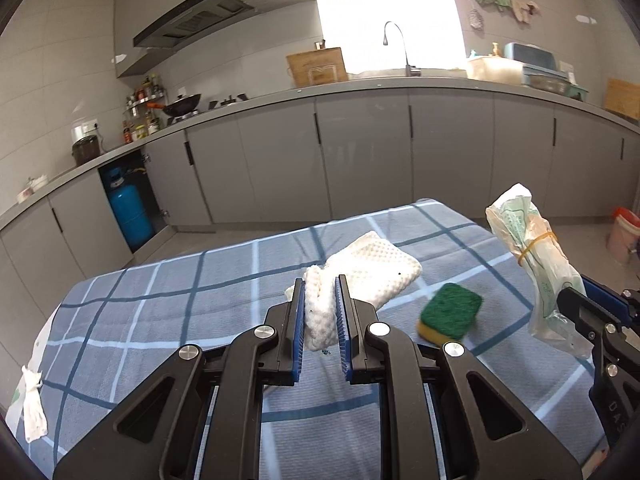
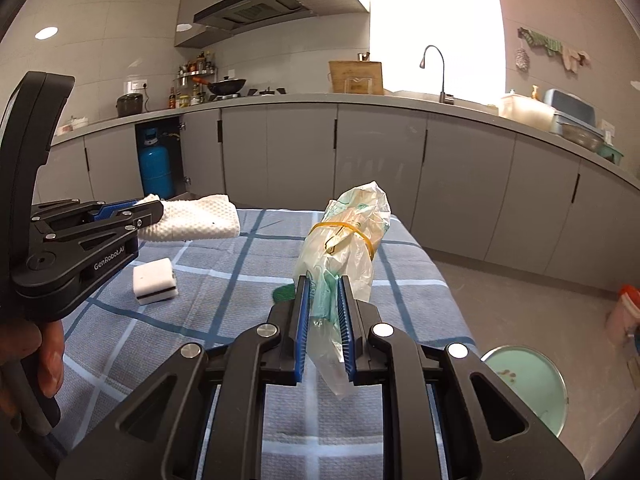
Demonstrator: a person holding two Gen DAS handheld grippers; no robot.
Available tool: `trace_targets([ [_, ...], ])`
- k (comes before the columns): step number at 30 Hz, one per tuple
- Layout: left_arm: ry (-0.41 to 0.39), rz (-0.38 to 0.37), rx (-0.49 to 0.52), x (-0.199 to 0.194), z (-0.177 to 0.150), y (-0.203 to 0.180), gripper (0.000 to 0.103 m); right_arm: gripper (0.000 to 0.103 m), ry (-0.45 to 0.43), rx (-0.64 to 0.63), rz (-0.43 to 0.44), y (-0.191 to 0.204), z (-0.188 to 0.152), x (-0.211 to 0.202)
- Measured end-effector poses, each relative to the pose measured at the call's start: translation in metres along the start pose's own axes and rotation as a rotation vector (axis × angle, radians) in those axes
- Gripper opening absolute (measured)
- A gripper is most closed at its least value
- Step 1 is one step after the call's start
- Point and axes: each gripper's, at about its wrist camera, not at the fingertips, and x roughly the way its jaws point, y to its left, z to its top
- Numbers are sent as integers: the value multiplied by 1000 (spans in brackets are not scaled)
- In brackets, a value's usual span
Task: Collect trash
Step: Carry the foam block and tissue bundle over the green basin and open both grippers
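My left gripper (image 1: 320,312) is shut on a white dimpled paper towel (image 1: 376,276), lifted above the blue checked tablecloth (image 1: 160,320). From the right wrist view the same left gripper (image 2: 156,210) holds the paper towel (image 2: 196,220) out over the table. My right gripper (image 2: 323,312) is shut on a rolled plastic bag (image 2: 348,240) bound with a yellow rubber band, held upright above the cloth. That plastic bag (image 1: 536,256) and the right gripper (image 1: 576,300) show at the right edge of the left wrist view.
A green and yellow sponge (image 1: 450,312) and a white sponge block (image 2: 156,280) lie on the tablecloth (image 2: 224,280). A crumpled tissue (image 1: 32,408) hangs at the table's left edge. A pale green round bin (image 2: 528,384) stands on the floor to the right. Grey cabinets (image 2: 380,160) run behind.
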Motion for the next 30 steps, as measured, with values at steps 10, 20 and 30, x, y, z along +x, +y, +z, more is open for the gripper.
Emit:
trace_targets([
  [10, -20, -110, 82, -8, 12, -61, 15, 16, -4, 75, -81, -50, -16, -15],
  [20, -32, -231, 155, -14, 17, -128, 15, 16, 0, 148, -177, -106, -35, -32],
  [30, -40, -347, 238, -14, 21, -197, 15, 17, 36, 223, -251, -159, -62, -40],
])
